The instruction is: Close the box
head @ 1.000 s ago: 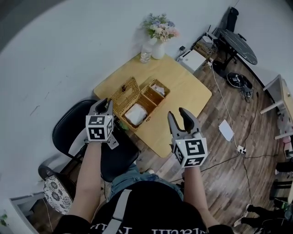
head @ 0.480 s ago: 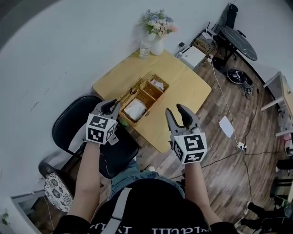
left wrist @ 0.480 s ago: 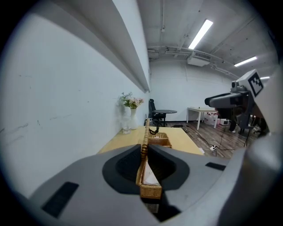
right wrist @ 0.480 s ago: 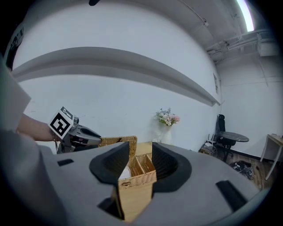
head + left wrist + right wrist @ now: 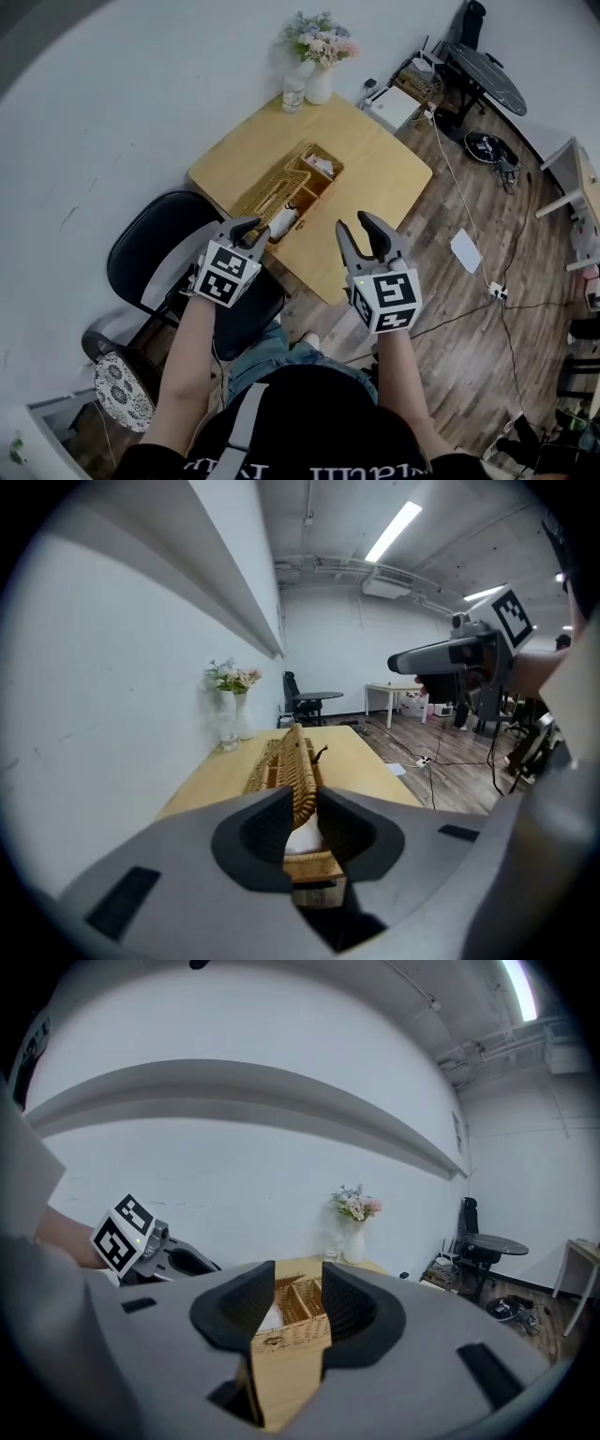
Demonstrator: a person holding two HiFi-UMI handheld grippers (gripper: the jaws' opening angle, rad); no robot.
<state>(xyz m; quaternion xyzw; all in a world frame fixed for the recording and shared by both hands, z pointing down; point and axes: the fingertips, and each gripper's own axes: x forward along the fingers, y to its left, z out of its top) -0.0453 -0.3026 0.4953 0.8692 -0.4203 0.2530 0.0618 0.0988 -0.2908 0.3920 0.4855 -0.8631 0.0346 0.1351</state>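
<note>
I have the left gripper [image 5: 251, 228] at the near-left corner of the wicker box [image 5: 311, 174]. The box sits mid-table [image 5: 375, 178], its long axis running away from me toward the far right. The lid [image 5: 272, 187] stands on edge along the box's left side, and the compartments lie to its right, so I judge it must swing right and down. The left jaws are narrow and have just been opening, with the lid's rim between them, seemingly pinched. The right gripper [image 5: 364, 232] hangs farther off with its jaws half apart on nothing. Inside the box I see tan weave and something white.
</note>
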